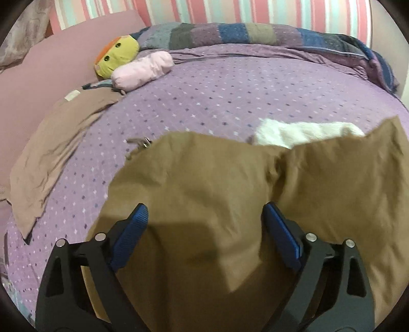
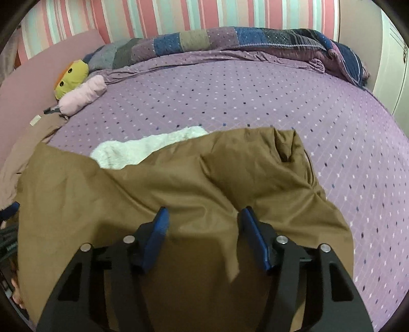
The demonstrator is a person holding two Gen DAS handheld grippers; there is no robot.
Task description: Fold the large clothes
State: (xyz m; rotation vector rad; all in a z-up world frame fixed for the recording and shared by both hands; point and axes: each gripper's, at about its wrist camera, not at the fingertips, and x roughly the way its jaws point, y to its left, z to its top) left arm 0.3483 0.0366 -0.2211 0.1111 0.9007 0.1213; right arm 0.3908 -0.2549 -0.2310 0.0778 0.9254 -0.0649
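a: left wrist view puts the brown garment point(image 1: 204, 191) on the near part of the bed point(image 1: 217, 89), crumpled, with white fleece lining point(image 1: 306, 132) showing at its far edge.

b: and the left gripper point(image 1: 205, 217)?

a: its blue fingers point(image 1: 133, 229) stand wide apart over the cloth, clamped on nothing. i'd guess it's lining up to take a near edge.

b: right wrist view agrees. the right gripper point(image 2: 203, 224) hangs over a raised ridge of the same fabric, fingers point(image 2: 158, 229) narrower but apart, and i can't see the pads pressing anything.

a: both angled down, side by side, probably so the two can lift a wide hem together.

b: farther out, a tan garment point(image 1: 51, 158) lies well apart at the left, a plush toy point(image 1: 115, 56) beside a pink roll point(image 1: 143, 69), and a patchwork blanket point(image 2: 230, 38) is bunched by the striped wall point(image 2: 179, 15).
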